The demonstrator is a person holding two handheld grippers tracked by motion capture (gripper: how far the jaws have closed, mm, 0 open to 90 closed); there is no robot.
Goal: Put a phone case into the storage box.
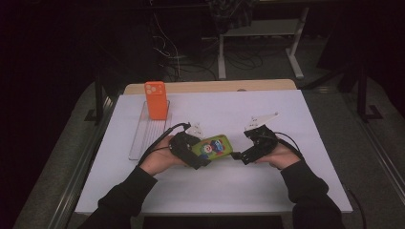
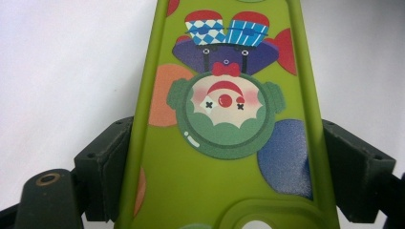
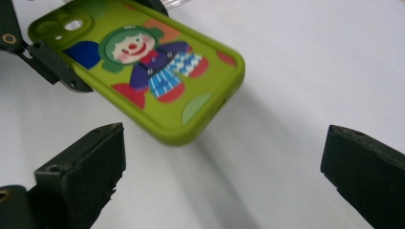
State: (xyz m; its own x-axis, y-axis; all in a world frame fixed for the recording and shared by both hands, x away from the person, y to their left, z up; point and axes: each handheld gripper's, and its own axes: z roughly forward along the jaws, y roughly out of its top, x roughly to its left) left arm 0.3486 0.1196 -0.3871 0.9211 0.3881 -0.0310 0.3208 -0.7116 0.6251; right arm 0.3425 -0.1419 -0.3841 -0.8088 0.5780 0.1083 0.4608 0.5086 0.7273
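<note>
A green phone case (image 1: 213,146) printed with a clown is held by its camera-hole end in my left gripper (image 1: 201,156). In the left gripper view the black pads (image 2: 102,167) press on both long edges of the case (image 2: 215,191), so my left gripper (image 2: 224,157) is shut on it. The case (image 3: 143,71) hangs tilted a little above the white sheet and casts a shadow. My right gripper (image 1: 239,156) sits just right of the case's free end. Its jaws stand wide apart in the right gripper view (image 3: 224,157), nothing between them, with the case's rounded end just ahead.
An orange phone (image 1: 156,99) stands upright at the far end of a clear plastic tray (image 1: 143,138) on the left. A white sheet (image 1: 229,186) covers the table. A wooden strip (image 1: 210,87) shows along the back edge, with table legs and cables beyond.
</note>
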